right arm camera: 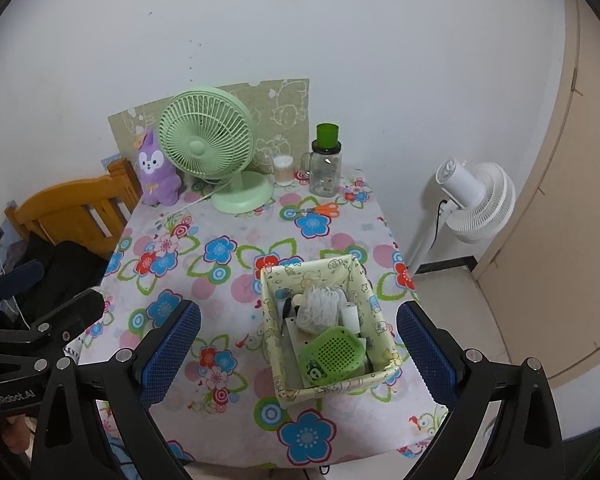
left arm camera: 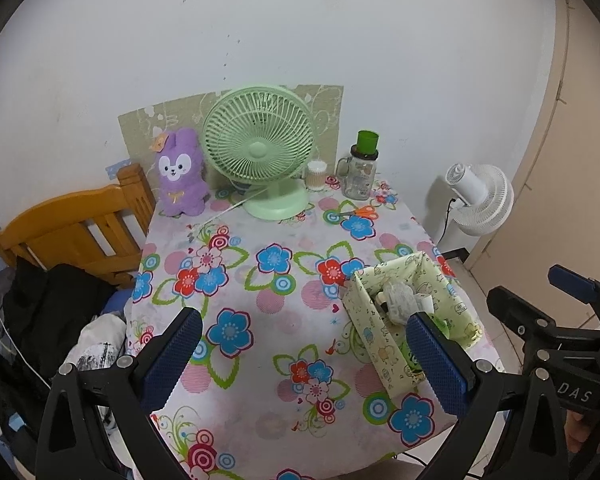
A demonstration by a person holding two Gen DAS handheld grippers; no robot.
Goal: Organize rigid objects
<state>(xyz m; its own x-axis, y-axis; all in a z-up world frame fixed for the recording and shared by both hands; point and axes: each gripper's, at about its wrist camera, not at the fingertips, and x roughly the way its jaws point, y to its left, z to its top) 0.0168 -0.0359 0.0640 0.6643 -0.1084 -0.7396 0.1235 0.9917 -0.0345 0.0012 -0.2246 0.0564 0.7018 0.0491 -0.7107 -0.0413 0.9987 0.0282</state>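
A pale green patterned storage box [right arm camera: 370, 304] [left arm camera: 366, 320] stands near the front right of the floral table. It holds a green perforated gadget [right arm camera: 334, 354], a bundle of white string [right arm camera: 320, 306] and other small items. Orange-handled scissors [right arm camera: 326, 209] [left arm camera: 362, 212] lie on the cloth at the back, near a glass jar mug [right arm camera: 326, 168] [left arm camera: 358, 174] with a green cup on top. My right gripper [right arm camera: 298, 354] hangs open above the box's front. My left gripper [left arm camera: 304, 358] is open over bare cloth, left of the box. Neither holds anything.
A green desk fan [left arm camera: 260, 148] [right arm camera: 208, 148], a purple plush rabbit [left arm camera: 180, 172] [right arm camera: 154, 170] and a cotton swab jar [left arm camera: 316, 176] [right arm camera: 283, 170] line the back edge. A wooden bed frame [left arm camera: 72, 228] with dark clothes is at the left. A white floor fan [right arm camera: 476, 200] stands at the right.
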